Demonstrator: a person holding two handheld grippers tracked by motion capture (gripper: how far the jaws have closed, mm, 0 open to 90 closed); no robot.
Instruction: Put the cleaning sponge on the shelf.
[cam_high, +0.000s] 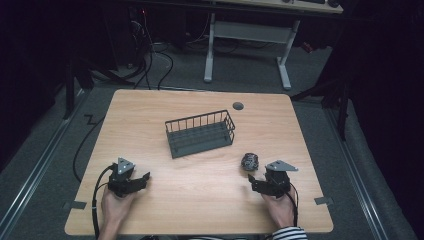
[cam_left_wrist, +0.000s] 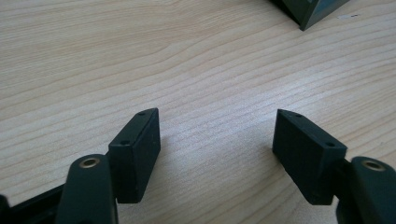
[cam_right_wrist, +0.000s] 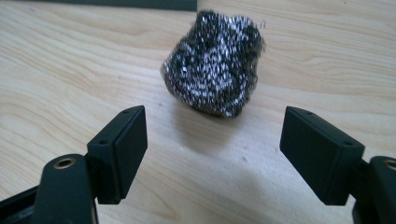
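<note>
While the wire basket (cam_high: 200, 134) sits with nothing in it at the middle of the table (cam_high: 150, 105), the steel-wool scourer (cam_right_wrist: 214, 63) lies on the wood just ahead of the right gripper (cam_right_wrist: 212, 156), whose jaws gape apart holding nothing, as do the left gripper's (cam_left_wrist: 216, 156).

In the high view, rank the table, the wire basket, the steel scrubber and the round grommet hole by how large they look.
1. Table, by far the largest.
2. Wire basket.
3. Steel scrubber.
4. Grommet hole, slightly smaller than the scrubber; it lies farther from the camera, so that last gap is less sure.
</note>
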